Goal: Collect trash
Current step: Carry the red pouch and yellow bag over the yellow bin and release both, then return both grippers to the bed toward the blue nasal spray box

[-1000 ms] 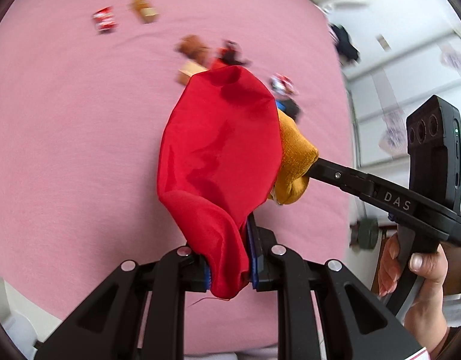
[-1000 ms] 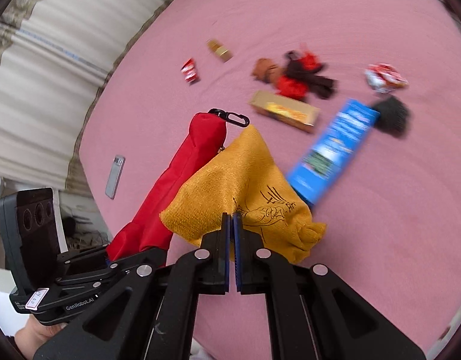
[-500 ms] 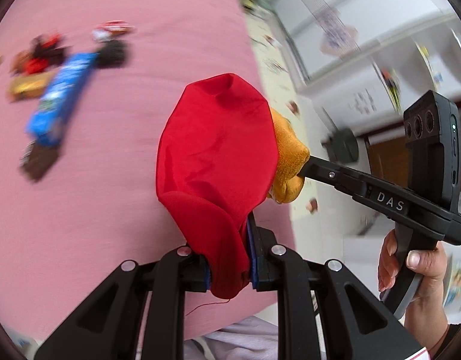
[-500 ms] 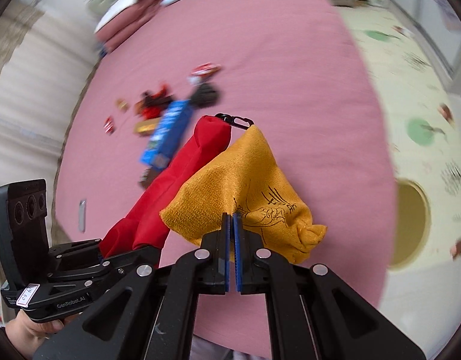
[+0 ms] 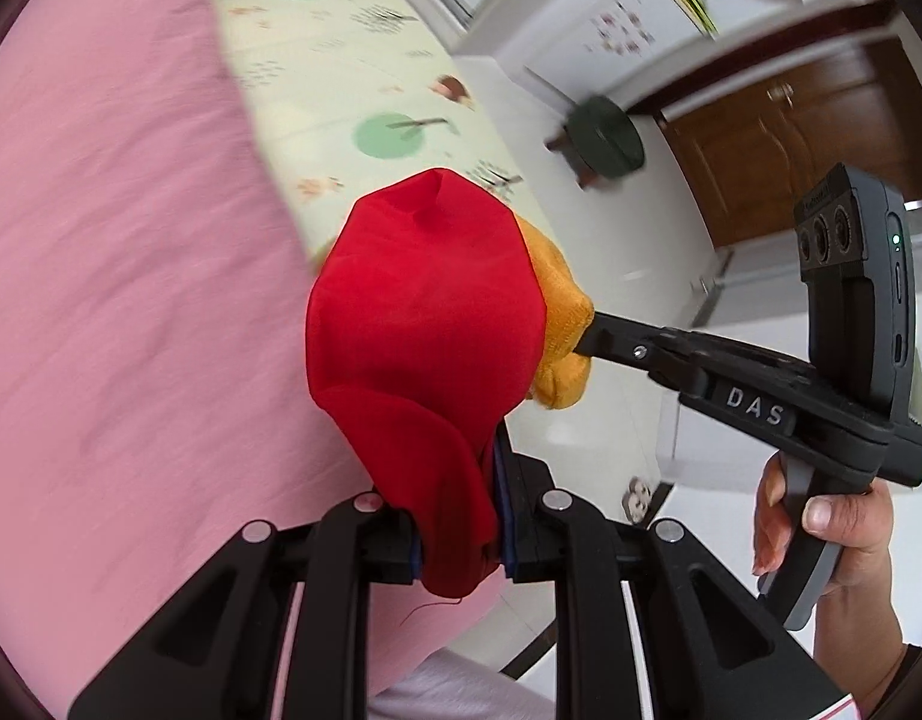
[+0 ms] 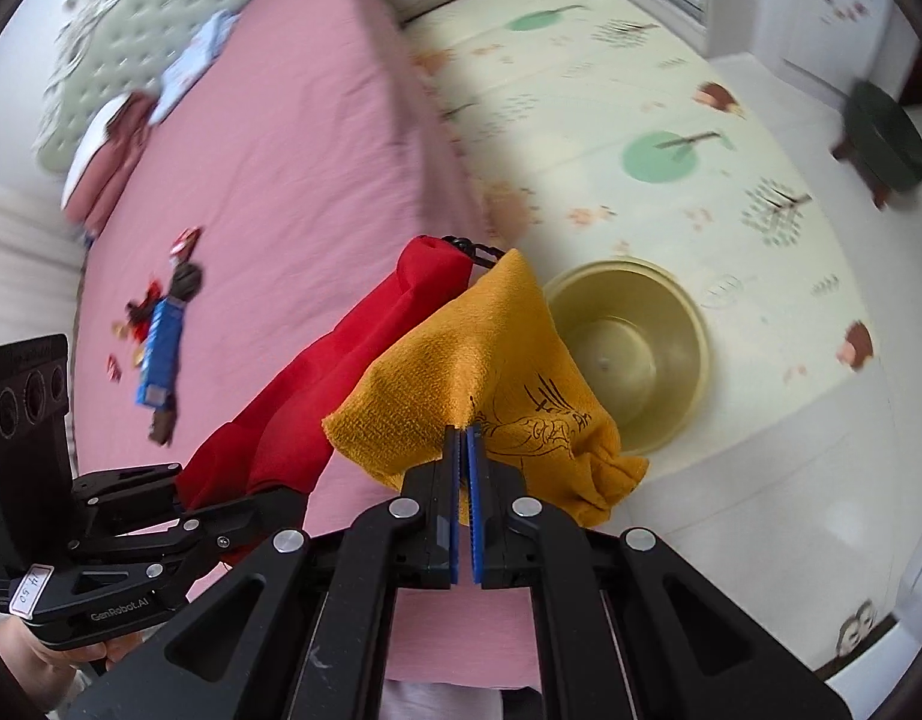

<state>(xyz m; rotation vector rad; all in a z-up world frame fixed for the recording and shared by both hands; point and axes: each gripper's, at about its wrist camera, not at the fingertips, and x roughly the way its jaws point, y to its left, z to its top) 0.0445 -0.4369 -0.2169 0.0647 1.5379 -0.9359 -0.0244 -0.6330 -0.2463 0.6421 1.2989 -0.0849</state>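
My left gripper [image 5: 458, 516] is shut on a red fabric bag [image 5: 425, 330], held up over the edge of the pink bed [image 5: 113, 300]. My right gripper [image 6: 461, 450] is shut on a yellow-orange cloth pouch [image 6: 490, 372] that touches the red bag [image 6: 341, 360]. The right gripper also shows in the left wrist view [image 5: 586, 339], gripping the yellow pouch [image 5: 559, 324]. Trash lies far off on the bed: a blue packet [image 6: 159, 354], red wrappers [image 6: 185, 240] and dark scraps [image 6: 188, 279].
A gold metal basin [image 6: 631, 354] stands on the patterned floor mat [image 6: 670, 90] just right of the bed. A dark green stool [image 6: 886, 132] stands at the far right. Pillows and a padded headboard [image 6: 131, 24] lie at the bed's far end.
Both grippers, still holding the red bag and yellow pouch, have swung right from over the trash on the bed to the bed's edge. The floor mat and basin have come into view.
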